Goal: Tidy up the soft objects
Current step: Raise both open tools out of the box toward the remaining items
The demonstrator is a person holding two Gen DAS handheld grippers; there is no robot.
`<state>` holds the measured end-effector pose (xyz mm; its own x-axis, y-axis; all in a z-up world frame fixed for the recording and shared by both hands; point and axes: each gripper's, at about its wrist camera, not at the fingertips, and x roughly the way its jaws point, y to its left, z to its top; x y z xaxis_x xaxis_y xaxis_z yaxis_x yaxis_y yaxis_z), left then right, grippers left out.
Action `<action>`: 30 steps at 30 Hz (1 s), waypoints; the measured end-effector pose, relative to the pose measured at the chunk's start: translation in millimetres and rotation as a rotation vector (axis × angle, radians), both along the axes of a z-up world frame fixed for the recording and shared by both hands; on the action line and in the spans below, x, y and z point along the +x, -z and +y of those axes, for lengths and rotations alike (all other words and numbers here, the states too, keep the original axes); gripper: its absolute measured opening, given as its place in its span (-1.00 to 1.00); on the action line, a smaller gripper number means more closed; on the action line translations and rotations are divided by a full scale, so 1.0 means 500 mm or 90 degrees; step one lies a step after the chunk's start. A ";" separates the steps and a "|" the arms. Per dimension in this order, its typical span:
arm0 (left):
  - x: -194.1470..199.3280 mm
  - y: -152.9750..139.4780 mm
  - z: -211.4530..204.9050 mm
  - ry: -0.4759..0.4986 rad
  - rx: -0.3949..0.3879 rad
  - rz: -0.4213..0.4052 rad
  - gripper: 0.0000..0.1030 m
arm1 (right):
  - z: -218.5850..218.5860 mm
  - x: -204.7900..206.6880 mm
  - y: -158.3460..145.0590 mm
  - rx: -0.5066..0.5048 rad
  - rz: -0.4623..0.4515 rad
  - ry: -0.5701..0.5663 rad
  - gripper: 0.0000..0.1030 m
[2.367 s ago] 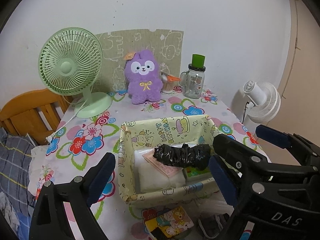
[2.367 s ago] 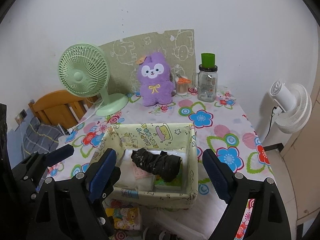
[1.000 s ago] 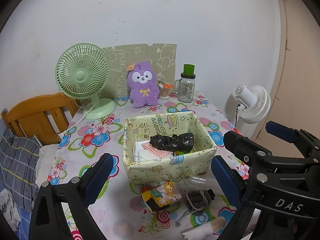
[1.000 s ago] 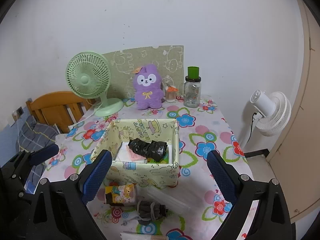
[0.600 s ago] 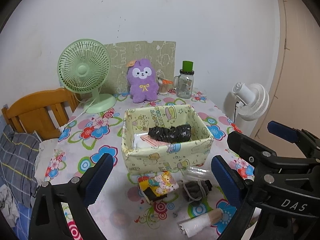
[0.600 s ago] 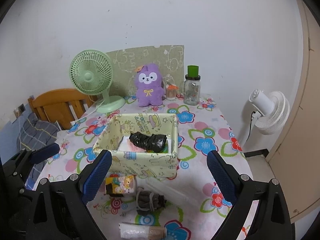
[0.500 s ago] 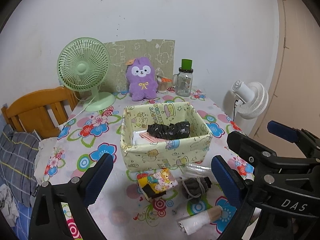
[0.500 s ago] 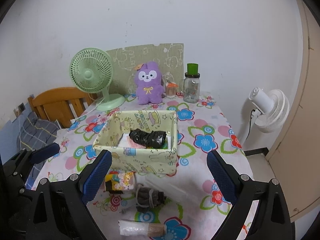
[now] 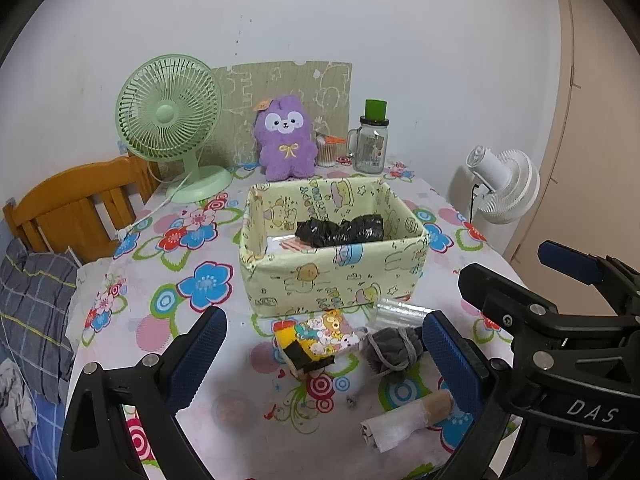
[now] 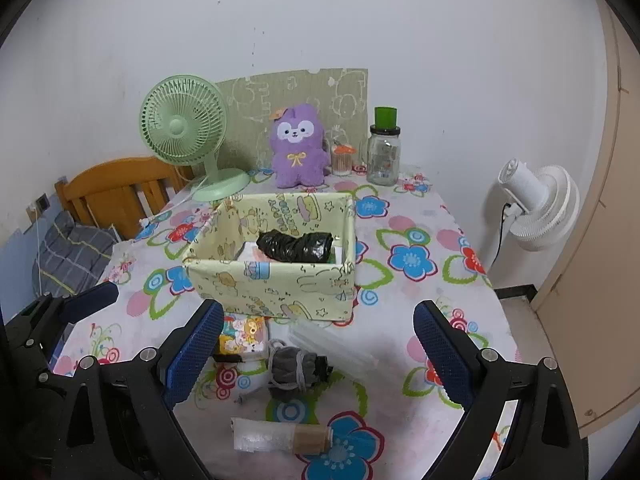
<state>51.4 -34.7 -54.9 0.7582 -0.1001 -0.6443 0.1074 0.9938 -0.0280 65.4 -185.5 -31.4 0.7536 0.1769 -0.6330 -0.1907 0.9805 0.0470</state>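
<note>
On the floral table (image 9: 132,332), a black roll (image 9: 340,229) lies crosswise in the box (image 9: 332,280); both grippers' jaws gape empty.

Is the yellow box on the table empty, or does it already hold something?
Not empty. The yellow box holds a crumpled black bag resting on flat white and pink items; what those items are I cannot tell.

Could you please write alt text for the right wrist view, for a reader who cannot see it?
The open right gripper hovers over a flowered table where a yellow fabric box holds a crumpled black bag. In front of the box lie a cartoon-print pouch, a tied grey bundle and a plastic-wrapped roll.
</note>
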 end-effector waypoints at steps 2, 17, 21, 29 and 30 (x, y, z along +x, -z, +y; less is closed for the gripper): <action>-0.002 0.010 0.001 0.000 0.000 0.006 0.93 | 0.001 0.000 0.010 0.000 0.006 0.001 0.89; 0.002 0.081 -0.002 0.013 0.006 0.048 0.93 | 0.000 -0.005 0.086 -0.008 0.050 0.002 0.88; 0.013 0.102 -0.003 0.016 0.004 0.066 0.92 | -0.001 0.005 0.108 -0.008 0.067 0.002 0.87; 0.037 0.137 -0.010 0.027 0.000 0.091 0.90 | -0.003 0.033 0.141 -0.022 0.102 0.004 0.79; 0.040 0.141 -0.009 0.028 0.000 0.094 0.90 | -0.004 0.037 0.145 -0.023 0.106 0.004 0.77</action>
<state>71.6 -39.4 -125.2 0.6497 -0.1304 -0.7489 0.1448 0.9884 -0.0465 83.8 -187.3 -104.1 0.6392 0.1469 -0.7549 -0.1769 0.9834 0.0416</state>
